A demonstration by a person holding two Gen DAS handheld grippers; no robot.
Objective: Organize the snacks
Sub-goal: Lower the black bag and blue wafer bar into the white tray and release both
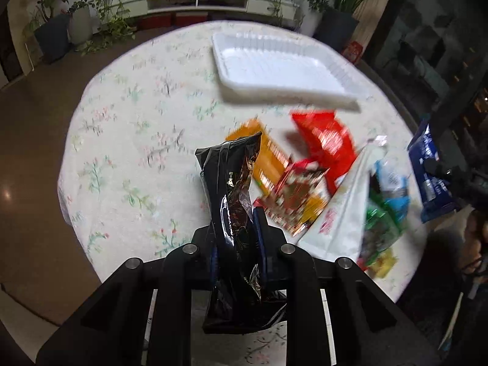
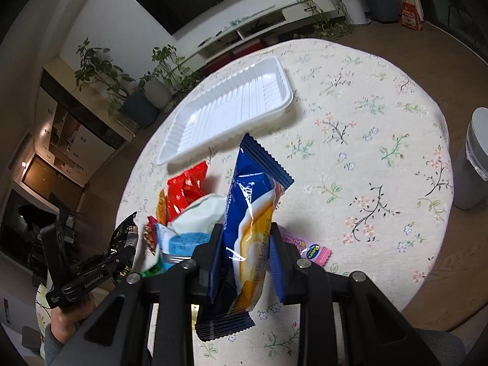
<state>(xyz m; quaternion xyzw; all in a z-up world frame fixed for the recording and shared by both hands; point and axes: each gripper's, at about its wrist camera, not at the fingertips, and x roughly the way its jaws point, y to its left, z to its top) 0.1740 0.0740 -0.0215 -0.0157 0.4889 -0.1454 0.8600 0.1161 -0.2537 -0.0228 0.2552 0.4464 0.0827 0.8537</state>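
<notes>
Dim light, motion blur, fisheye warp

One white tray [image 2: 231, 103] sat at twelve o'clock on the round table [image 2: 366, 140]. Two packets were lifted: one black packet [image 1: 235, 210], one blue packet [image 2: 250, 213]. At three o'clock of the black one lay a blurred heap [image 1: 320, 183], too jumbled to count. One pink packet [image 2: 311, 248] lay apart.

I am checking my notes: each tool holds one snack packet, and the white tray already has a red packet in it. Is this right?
Not quite. In both wrist views the white tray holds nothing; the red packet lies on the tablecloth beside it. Each tool does hold one packet.
</notes>
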